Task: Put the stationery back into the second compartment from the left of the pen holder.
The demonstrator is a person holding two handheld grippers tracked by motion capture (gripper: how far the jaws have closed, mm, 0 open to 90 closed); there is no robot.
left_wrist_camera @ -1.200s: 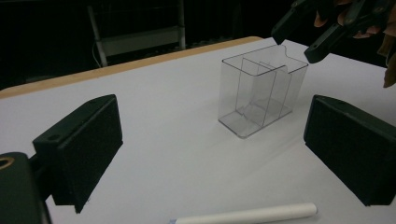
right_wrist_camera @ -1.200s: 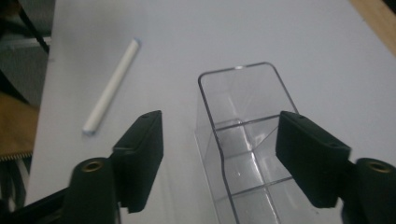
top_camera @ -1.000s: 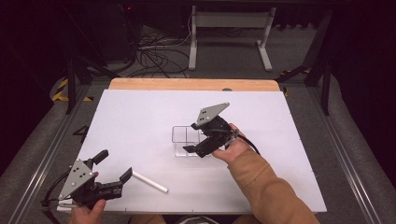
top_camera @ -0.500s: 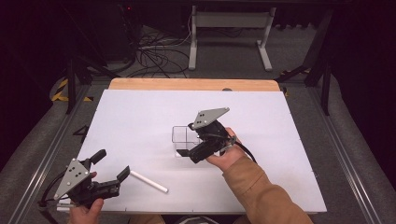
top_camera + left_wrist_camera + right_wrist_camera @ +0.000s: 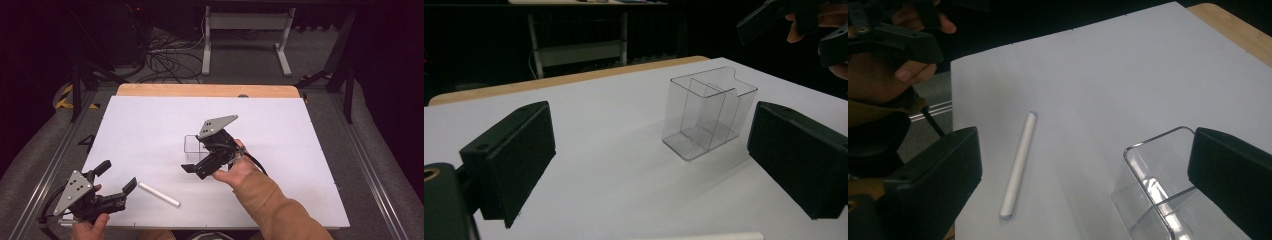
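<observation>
With the clear box [image 5: 196, 146] standing upright mid-bench and the right hand-held gripper [image 5: 192, 170], its jaws just opened wide, empty beside it, back off gently without tipping it.

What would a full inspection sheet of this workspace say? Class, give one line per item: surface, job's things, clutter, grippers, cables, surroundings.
Surface: white sheet over a wooden table, flat and clean.
Job's things: clear plastic box stands upright mid-table, divided inside, empty; white stick lies flat near the front edge, apart from the box.
Clutter: nothing seen.
Grippers: right gripper beside the box, jaws open and just been opening, nothing held; left gripper at the front left corner, open, empty, close to the stick's end.
Cables: one trails from the right gripper along the sleeve; loose cables on the floor beyond.
Surroundings: dark room, white desk frame behind, rails along both sides.
</observation>
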